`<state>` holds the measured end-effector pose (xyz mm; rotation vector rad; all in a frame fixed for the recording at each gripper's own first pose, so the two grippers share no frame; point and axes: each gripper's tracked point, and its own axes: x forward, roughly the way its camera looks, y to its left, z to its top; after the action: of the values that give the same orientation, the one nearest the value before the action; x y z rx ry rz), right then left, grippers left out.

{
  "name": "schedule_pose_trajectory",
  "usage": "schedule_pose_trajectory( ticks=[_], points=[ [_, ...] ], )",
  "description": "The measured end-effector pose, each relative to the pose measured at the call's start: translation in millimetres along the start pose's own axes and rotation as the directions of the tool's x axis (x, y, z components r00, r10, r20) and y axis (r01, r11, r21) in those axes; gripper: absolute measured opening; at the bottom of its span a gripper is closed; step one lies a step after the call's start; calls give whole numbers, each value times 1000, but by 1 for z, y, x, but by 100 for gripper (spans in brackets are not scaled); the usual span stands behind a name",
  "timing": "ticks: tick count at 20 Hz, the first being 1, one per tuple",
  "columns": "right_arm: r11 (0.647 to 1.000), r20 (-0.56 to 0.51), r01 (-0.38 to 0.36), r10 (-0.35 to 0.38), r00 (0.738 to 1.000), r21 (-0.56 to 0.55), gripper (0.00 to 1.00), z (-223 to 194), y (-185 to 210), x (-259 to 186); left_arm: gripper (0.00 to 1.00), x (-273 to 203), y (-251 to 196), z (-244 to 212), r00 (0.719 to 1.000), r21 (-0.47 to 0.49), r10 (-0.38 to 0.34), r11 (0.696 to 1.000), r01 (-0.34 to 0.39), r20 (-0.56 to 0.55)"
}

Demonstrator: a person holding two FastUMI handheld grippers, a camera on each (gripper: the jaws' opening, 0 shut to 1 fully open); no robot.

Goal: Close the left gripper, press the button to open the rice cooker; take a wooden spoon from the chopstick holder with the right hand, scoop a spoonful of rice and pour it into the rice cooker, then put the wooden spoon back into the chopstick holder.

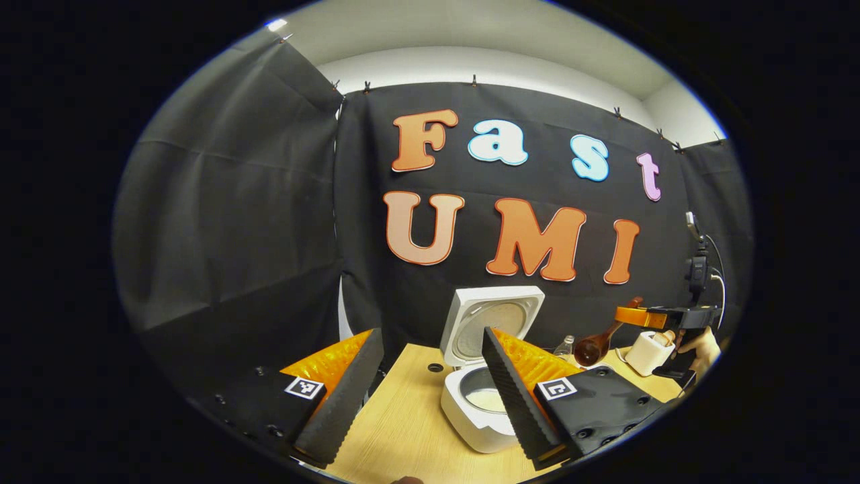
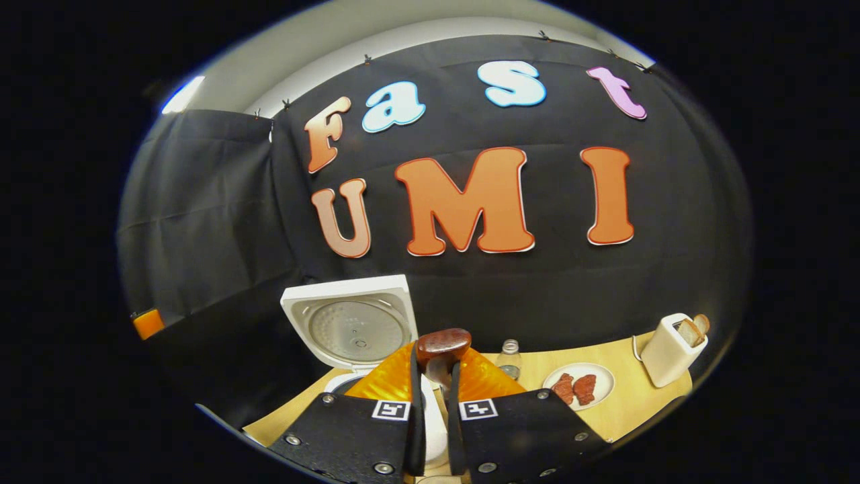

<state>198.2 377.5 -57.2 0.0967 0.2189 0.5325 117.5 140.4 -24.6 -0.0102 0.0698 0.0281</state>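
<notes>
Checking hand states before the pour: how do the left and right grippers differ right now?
The left gripper is open and empty; the right gripper is shut on the wooden spoon. The left sits before the rice cooker; the right is held farther right. Both face the cooker's raised lid.

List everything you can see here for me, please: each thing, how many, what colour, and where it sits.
White rice cooker: one, lid up, on the table's left part.
Dark brown wooden spoon: one, clamped in the right gripper, bowl forward.
Small clear glass bottle: one, behind the plate.
White round plate: one, holding two reddish-brown pieces, mid-table.
White toaster: one, bread slices sticking out, far right.
Light wooden table: one, under everything.
Left gripper: jaws wide apart, in front of the cooker.
Right gripper: jaws closed on the spoon.
Hand: one, holding the right gripper.
</notes>
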Motion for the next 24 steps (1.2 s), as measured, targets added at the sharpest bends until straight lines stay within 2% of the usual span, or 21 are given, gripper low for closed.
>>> schedule_pose_trajectory(
  ticks=[7, 14, 19, 24],
  points=[
    [987, -30, 154, -153, 988, 39, 13, -25, -90, -59, 100, 6, -26, 4, 999, -2, -38, 999, 38, 2],
    [947, -105, 308, -298, 949, 96, 12, -79, -169, -122, 100, 11, -51, 3, 997, 13, -75, 997, 75, -4],
    [924, -161, 357, -334, 929, 139, 12, -120, -196, -142, 100, 8, -68, 0, 995, 3, -98, 995, 98, -22],
    [910, -220, 364, -320, 921, 200, 12, -161, -209, -137, 100, 1, -76, -1, 995, 8, -95, 995, 95, -24]
  ],
)
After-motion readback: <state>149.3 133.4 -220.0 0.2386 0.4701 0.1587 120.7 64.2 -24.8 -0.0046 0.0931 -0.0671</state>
